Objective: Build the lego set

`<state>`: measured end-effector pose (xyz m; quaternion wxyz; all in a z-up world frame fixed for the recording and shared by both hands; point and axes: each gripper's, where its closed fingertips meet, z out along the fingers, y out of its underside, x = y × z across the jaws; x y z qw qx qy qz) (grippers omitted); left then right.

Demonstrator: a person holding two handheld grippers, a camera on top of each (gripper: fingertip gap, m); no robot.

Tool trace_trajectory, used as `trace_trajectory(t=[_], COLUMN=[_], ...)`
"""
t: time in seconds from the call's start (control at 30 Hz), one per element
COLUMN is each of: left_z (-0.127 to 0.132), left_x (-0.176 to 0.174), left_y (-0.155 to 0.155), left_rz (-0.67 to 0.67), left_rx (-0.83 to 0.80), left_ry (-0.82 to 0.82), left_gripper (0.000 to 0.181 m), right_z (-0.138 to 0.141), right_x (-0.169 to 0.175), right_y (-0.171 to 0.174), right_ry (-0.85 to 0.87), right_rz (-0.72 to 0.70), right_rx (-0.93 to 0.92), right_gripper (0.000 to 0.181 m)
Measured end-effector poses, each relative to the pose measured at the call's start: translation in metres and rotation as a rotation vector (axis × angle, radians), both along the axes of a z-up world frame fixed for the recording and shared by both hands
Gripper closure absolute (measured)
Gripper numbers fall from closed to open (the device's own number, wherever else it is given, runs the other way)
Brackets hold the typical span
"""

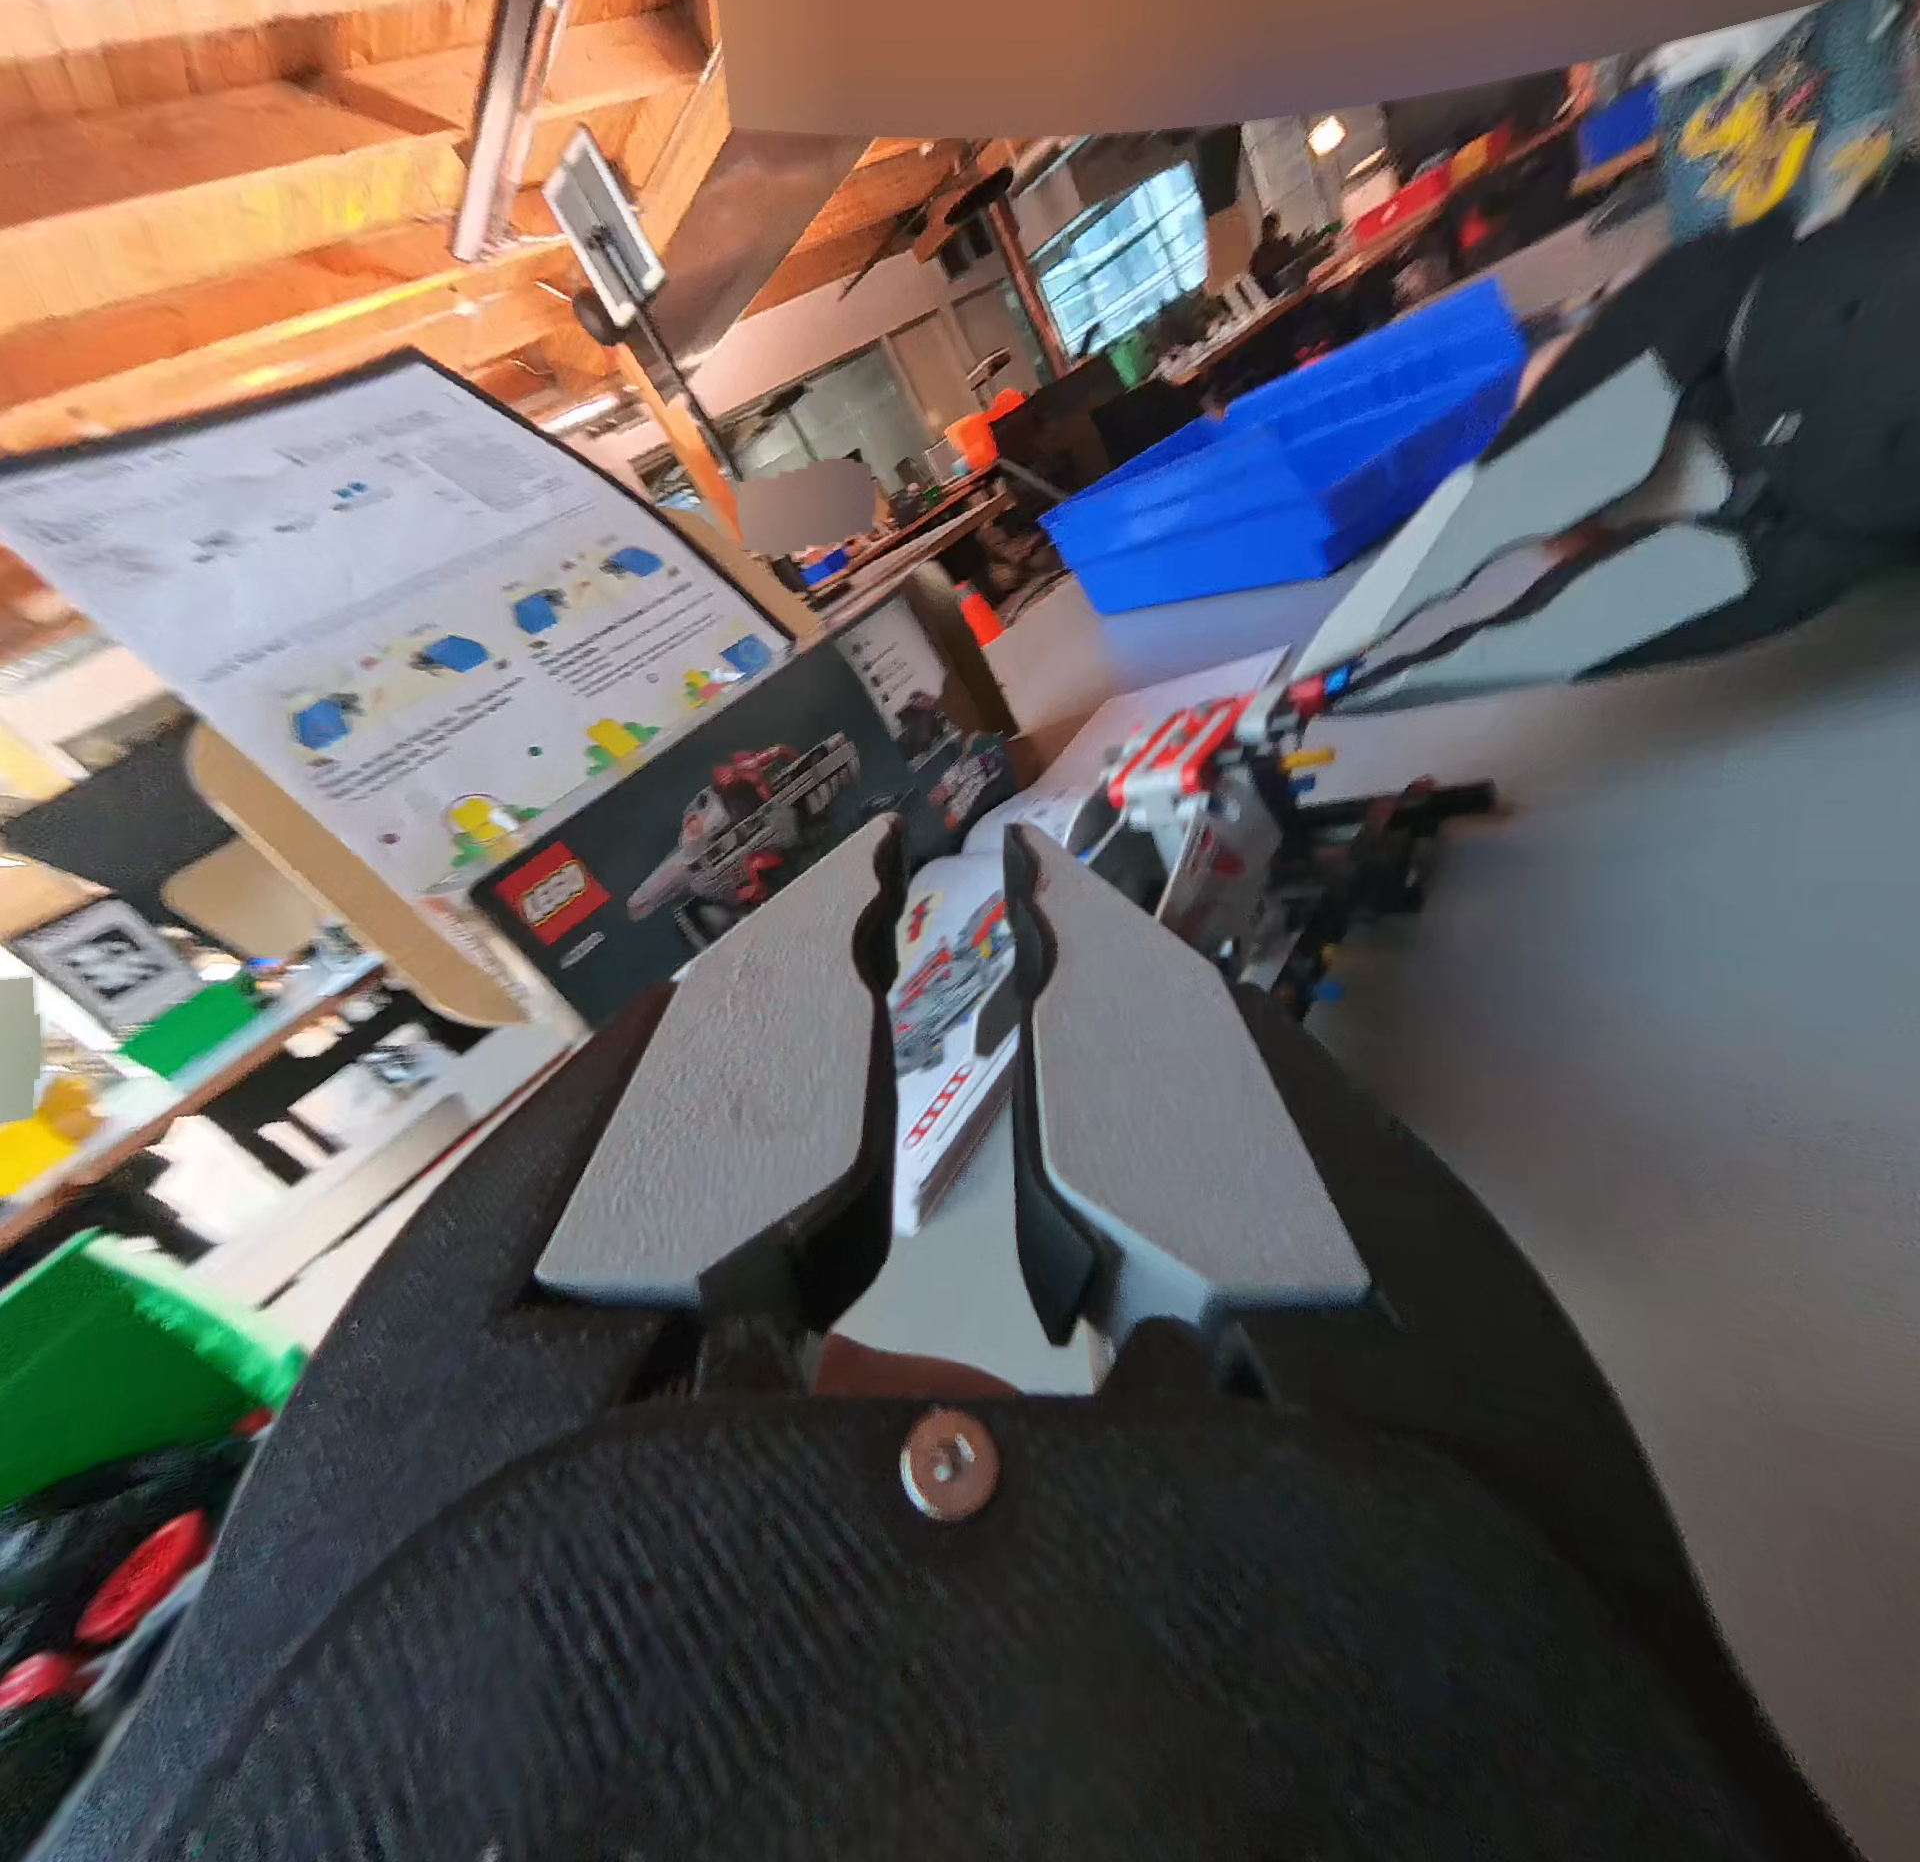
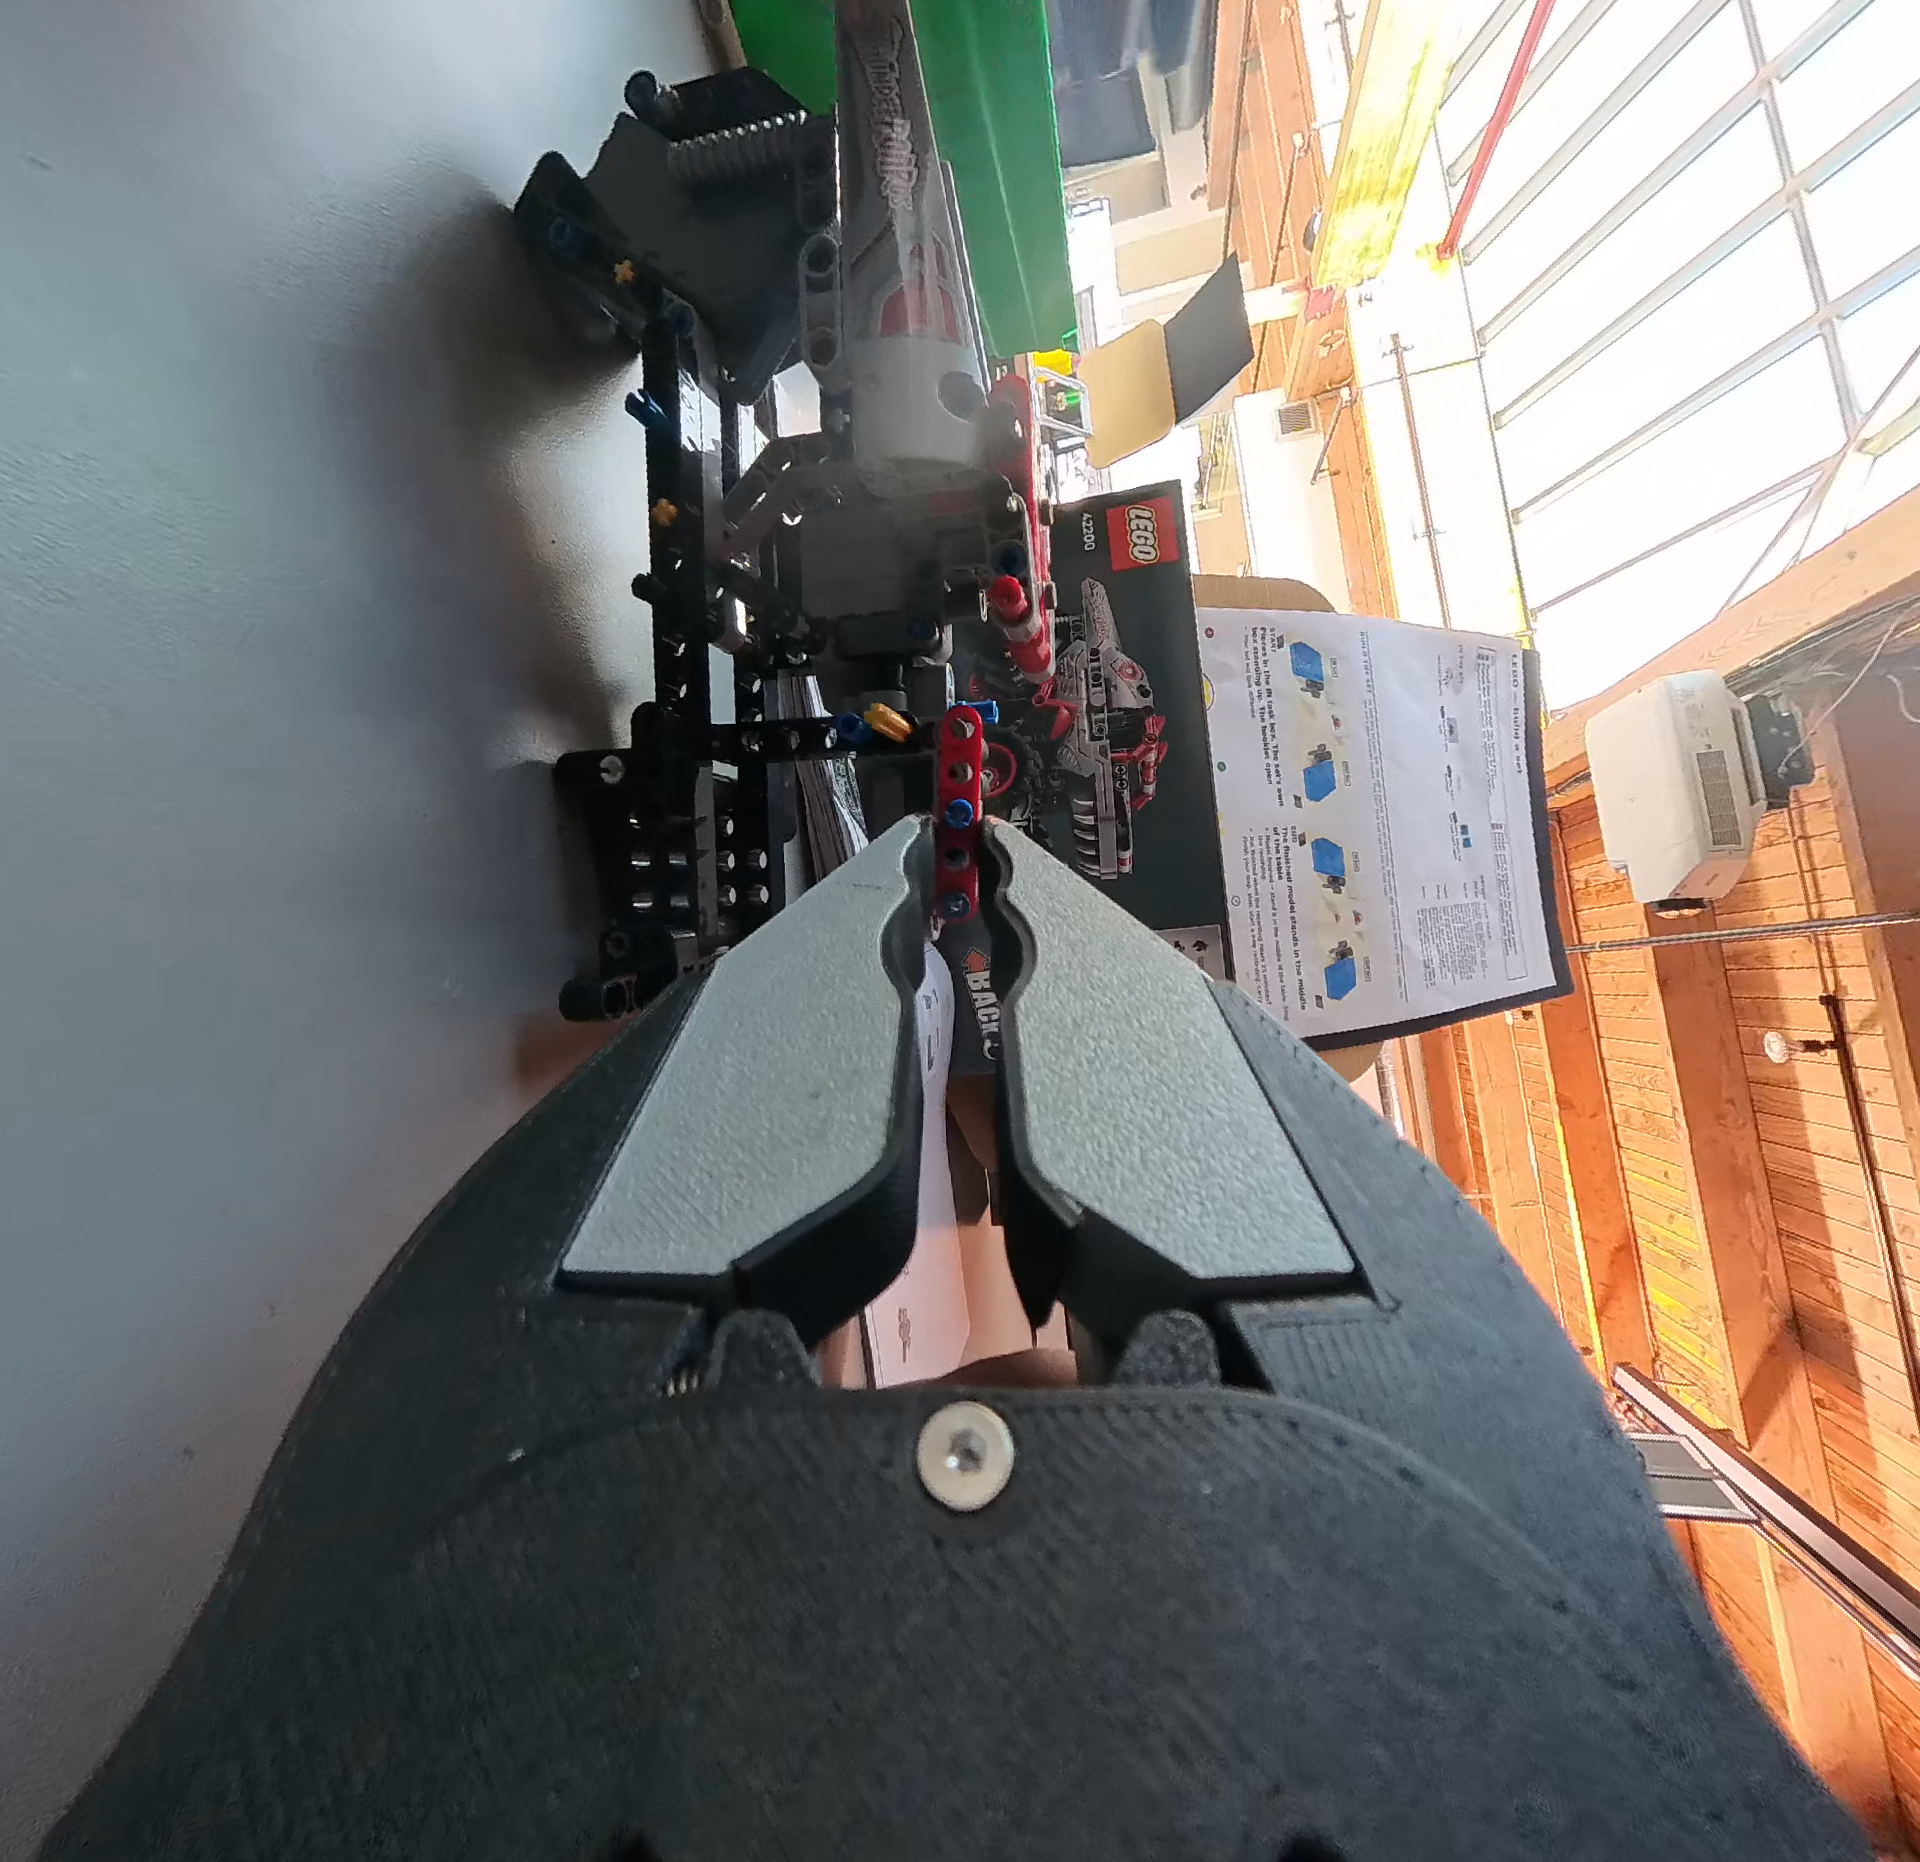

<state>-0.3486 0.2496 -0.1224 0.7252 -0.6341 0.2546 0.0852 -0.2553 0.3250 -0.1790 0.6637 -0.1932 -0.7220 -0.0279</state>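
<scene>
Printed writing marks the dark set box (image 2: 1132,732) and the white instruction sheet (image 2: 1371,815) at three o'clock of the half-built model (image 2: 831,524). Right gripper (image 2: 958,846), rolled sideways, is clamped on a red beam (image 2: 957,815) beside the model. Left gripper (image 1: 951,856) hangs slightly parted, empty, over the booklet (image 1: 951,1023). Blue bin (image 1: 1288,482) sits at one o'clock, contents hidden.

Your left gripper (image 1: 951,856) is showing two flat grey fingers (image 1: 748,1085) with wavy black inner pads, a ribbed black body and one silver screw (image 1: 948,1464). Your right gripper (image 2: 956,841) is looking identical, screw (image 2: 964,1454) included.
</scene>
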Motion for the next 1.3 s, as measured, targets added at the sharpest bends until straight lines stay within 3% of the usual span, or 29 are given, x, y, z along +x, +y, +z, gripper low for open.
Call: trace_trajectory(t=[0.07,0.2,0.33,0.63,1.0,1.3], left_z=[0.015,0.024,0.013,-0.029,-0.06,-0.067], left_x=[0.011,0.034,0.072,0.085,0.091,0.097], left_y=[0.003,0.029,0.043,0.081,0.083,0.083], left_rz=[-0.081,-0.191,-0.418,-0.509,-0.431,-0.429], left_rx=[-0.042,-0.31,-0.634,-1.033,-1.179,-1.245], left_ry=[-0.044,0.032,0.039,0.148,0.376,0.442], left_gripper=[0.167,0.157,0.141,0.14,0.135,0.137], right_z=[-0.002,-0.002,-0.003,-0.003,-0.003,-0.003], right_x=[0.0,-0.002,-0.002,-0.003,-0.004,-0.006], right_y=[0.001,0.001,0.001,0.0,0.002,0.003], right_ry=[-0.006,-0.002,-0.002,0.004,0.003,0.008], right_rz=[-0.007,-0.014,-0.022,-0.037,-0.047,-0.052], right_rx=[0.01,0.033,0.066,0.144,0.124,0.114], right_gripper=[0.176,0.177,0.176,0.178,0.177,0.177])
